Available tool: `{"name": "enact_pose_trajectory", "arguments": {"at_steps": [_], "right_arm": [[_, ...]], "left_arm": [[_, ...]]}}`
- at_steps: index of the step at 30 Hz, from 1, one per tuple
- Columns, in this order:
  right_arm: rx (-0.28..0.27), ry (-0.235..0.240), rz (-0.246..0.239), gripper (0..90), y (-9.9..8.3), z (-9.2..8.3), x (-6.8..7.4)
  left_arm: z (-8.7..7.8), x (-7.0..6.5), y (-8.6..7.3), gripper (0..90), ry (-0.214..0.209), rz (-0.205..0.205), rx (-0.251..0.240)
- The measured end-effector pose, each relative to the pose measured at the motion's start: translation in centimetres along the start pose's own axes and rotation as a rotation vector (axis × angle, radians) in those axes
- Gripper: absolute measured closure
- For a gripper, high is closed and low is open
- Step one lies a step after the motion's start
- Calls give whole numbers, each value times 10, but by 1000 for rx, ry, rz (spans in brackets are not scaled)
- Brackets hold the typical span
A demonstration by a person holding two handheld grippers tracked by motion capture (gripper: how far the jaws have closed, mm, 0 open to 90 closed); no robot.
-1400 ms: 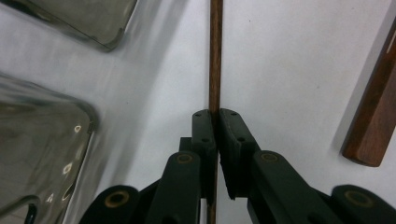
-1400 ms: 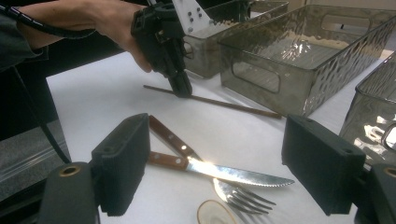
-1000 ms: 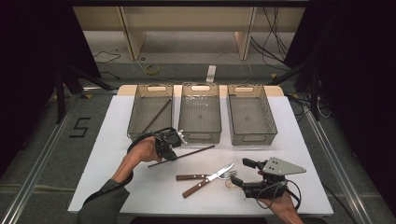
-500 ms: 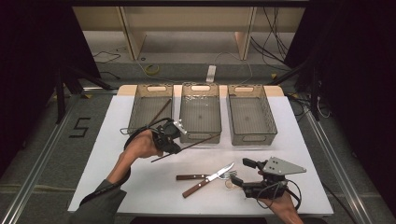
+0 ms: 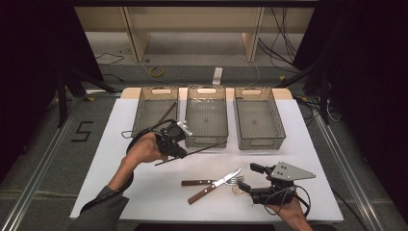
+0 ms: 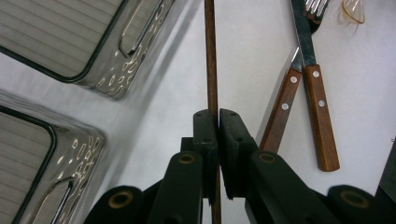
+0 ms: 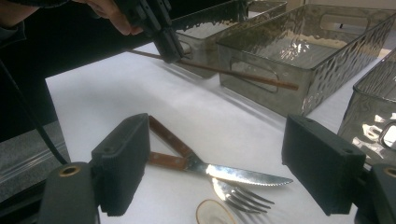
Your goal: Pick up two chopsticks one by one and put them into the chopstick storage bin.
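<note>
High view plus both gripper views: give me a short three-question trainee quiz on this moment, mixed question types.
1. True or false: the left tool is shut on the brown chopstick, which is off the table.
2. How many clear bins stand in the row at the table's far side? A) two B) three C) four
3. Fill in: in front of the open right tool, the steak knife lies across a ____.

Key
1. True: the pads pinch the stick in the left gripper view, and it hangs in the air before the middle bin.
2. B: left bin, middle, right bin.
3. Fork, wooden-handled like the knife.
</note>
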State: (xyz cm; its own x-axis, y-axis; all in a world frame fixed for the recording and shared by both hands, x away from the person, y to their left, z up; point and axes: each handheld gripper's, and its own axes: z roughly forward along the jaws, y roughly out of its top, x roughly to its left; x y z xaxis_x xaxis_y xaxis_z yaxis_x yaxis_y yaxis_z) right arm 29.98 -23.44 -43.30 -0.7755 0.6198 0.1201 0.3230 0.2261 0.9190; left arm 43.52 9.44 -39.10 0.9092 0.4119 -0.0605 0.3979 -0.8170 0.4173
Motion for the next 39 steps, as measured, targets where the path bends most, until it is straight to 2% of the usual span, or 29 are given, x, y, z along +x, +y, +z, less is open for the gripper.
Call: {"name": "enact_pose_trajectory", "arguments": {"at_steps": [6,11,15,17,21,23,24,31,35,39], "right_arm": [[-3,-1,2,245,0,0,0],[0,-1,2,245,0,-1,0],[0,-3,4,245,0,0,-1],[2,-4,4,245,0,0,-1],[-1,-1,6,245,0,0,-1],[-1,1,6,245,0,0,-1],[-1,1,6,245,0,0,-1],[-1,2,5,245,0,0,-1],[-1,3,6,245,0,0,-1],[-2,4,5,245,0,0,-1]], "left_arm": [[-10,-7,4,853,9,18,-8],[-25,-5,4,853,30,2,-58],[-41,6,0,854,70,-52,-120],[-47,13,-3,853,84,-66,-134],[-54,32,-10,853,113,-143,-182],[-56,43,-12,853,130,-173,-181],[-57,48,-13,853,138,-199,-190],[-63,82,-19,853,219,-305,-235],[-63,98,-24,853,267,-360,-248],[-62,110,-29,853,289,-401,-251]]}}
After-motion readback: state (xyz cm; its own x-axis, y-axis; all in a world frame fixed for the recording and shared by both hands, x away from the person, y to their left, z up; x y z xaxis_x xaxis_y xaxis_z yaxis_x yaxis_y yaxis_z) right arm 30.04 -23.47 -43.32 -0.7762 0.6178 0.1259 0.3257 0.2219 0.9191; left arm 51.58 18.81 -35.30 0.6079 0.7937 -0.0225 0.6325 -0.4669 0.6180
